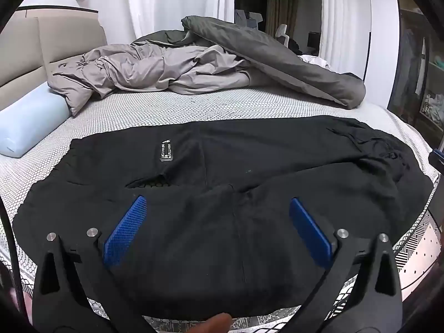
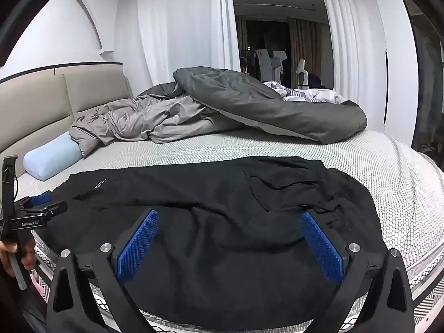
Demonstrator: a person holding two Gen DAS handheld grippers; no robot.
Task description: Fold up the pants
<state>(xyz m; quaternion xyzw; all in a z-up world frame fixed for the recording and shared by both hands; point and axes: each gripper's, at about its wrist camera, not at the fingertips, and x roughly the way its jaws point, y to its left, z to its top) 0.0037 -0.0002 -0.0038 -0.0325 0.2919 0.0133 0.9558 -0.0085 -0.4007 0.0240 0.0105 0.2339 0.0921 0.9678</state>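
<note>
The pants lie spread across the near side of the bed, black, one leg over the other along its edge, the waist end bunched toward your right. By the look of it you have the legs together lengthwise at most; the cross folds are all left to do, and the cloth needs smoothing near the bunched end.

Your left gripper hovers over the near edge of the pants with its blue pads spread wide and nothing between them. Your right gripper does the same further along, jaws wide apart, gripping nothing.

The left view shows a small label on the cloth clearly, and a gap in the fabric where the mattress cover shows through; in the right view the label is only a faint mark. The right view shows your left gripper from outside at the far left, held in your hand. It also shows striped bedding behind the grey duvet. Both show the blue pillow by the headboard.
</note>
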